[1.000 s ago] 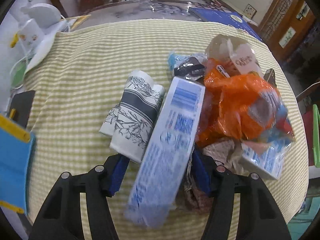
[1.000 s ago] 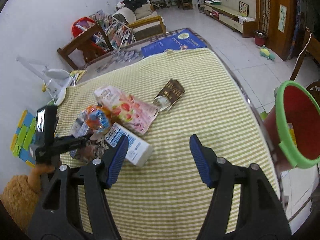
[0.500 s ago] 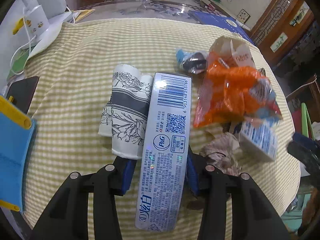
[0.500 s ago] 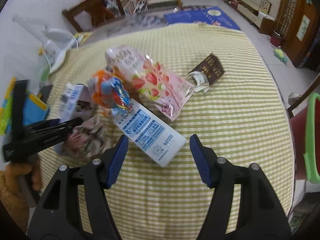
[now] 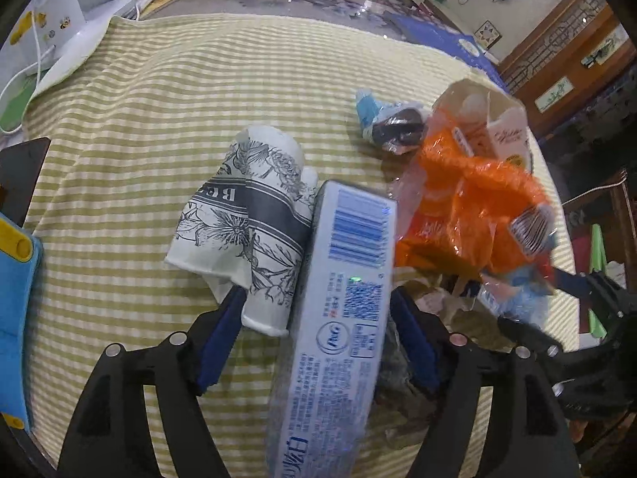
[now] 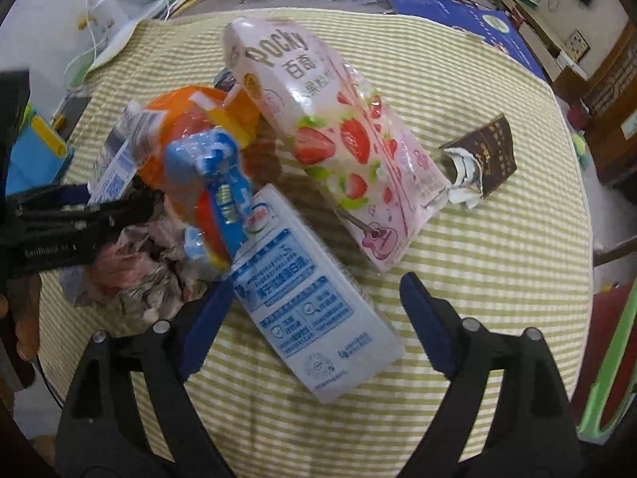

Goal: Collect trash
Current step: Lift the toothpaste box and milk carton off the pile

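Two grippers and one heap of rubbish, as we find them on the round table under the green-and-cream striped cloth [image 5: 159, 91].

Landmark: the long pale-blue cardboard toothpaste box [image 5: 338, 318], printed with a barcode.

Left gripper [image 5: 318, 338]: its jaws have just been opening. The toothpaste box lies lengthwise between the blue pads [image 5: 221, 338], which we see standing clear of its sides; nothing is clamped.

Left of the box, touching it: two crushed white paper cups [image 5: 251, 223] with grey floral print, the nearer cup resting against the left pad.

Right of the box: a crumpled orange plastic wrapper [image 5: 469, 215], and below it crumpled brownish paper.

Beyond the box, up and right: a small dark sweet in a blue-ended wrapper [image 5: 392, 127].

Right gripper [image 6: 314, 318]: its jaws have just been opening and stand wide. A white-and-blue milk carton [image 6: 310, 302] lies on its side on the cloth between them, near the left pad; we cannot tell whether it touches.

Beyond the carton: a pink strawberry-printed Pocky bag [image 6: 338, 139] and a torn dark-brown packet [image 6: 483, 159].
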Demonstrator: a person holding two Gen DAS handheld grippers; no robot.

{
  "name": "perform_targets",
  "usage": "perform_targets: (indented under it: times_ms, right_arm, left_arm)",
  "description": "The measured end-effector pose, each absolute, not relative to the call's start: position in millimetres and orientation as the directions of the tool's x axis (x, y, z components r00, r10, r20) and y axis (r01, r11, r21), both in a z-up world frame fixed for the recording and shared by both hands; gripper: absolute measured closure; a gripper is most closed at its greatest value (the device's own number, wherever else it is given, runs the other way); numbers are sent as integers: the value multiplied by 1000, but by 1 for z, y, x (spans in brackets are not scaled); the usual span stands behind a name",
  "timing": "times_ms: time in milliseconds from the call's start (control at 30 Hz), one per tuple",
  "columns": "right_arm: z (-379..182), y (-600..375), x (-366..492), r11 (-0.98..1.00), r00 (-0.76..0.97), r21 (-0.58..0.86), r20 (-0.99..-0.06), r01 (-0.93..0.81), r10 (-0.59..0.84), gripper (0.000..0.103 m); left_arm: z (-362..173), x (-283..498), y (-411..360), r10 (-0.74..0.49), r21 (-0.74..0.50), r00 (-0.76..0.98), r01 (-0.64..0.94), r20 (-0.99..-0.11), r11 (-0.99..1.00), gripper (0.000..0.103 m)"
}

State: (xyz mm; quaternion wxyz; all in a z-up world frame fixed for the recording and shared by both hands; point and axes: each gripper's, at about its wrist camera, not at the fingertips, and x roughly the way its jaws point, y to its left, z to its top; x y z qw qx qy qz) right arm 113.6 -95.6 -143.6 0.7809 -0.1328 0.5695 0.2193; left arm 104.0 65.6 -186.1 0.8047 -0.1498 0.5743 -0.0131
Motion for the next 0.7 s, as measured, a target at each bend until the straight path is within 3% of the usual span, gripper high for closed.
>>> perform_targets:
  times_ms: [167, 233, 367, 467, 600, 700]
  right_arm:
    - [-159, -96, 108, 856, 236, -7, -962, -517, 135, 22]
    - [-160, -100, 110, 873, 234, 12, -961, -487, 144, 28]
    - [-166, -95, 119, 889, 225, 44, -961, -456, 163, 29]
    - [-164, -89, 117, 888, 233, 48, -957, -458, 172, 44]
    - [-152, -100, 109, 901, 255, 83, -944, -425, 208, 49]
    - [-131, -116, 101, 916, 303, 114, -922, -384, 242, 51]
  left_arm:
    - [-190, 98, 69, -162, -216, 319, -143, -934, 966, 33]
    - [-190, 95, 73, -161, -221, 324, -157, -932, 963, 33]
    - [-191, 99, 71, -156, -218, 322, -166, -934, 962, 33]
    - [-192, 111, 58, -159, -214, 326, -138, -932, 967, 34]
    - [-191, 118, 52, -138, -193, 330, -140, -934, 971, 58]
    - [-178, 115, 52, -134, -197, 368, -137, -920, 971, 64]
